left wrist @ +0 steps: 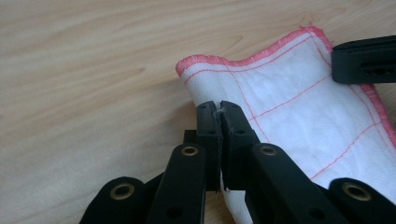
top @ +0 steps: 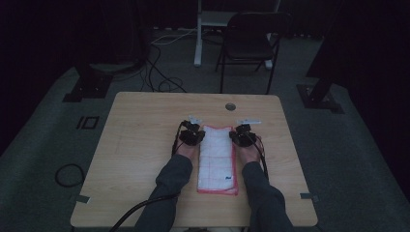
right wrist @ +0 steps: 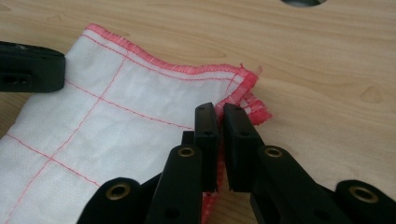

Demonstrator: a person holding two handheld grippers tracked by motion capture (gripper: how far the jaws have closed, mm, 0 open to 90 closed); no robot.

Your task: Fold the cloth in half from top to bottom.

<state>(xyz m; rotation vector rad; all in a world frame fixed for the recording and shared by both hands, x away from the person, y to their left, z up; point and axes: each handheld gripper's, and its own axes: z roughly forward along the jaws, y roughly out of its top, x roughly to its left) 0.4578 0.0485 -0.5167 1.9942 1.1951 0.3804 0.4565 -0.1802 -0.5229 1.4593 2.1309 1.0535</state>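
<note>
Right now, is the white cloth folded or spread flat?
Folded: the white cloth lies as a narrow strip, with doubled pink edges at its corner in the right gripper view.

Left gripper (left wrist: 219, 109): black two-jaw gripper, jaws pinched together on the edge of the white cloth with pink stitching (left wrist: 299, 112).
Right gripper (right wrist: 219, 112): black, jaws pinched on the cloth's opposite far corner.
Forearms: grey sleeves, parallel, reaching forward.
</note>
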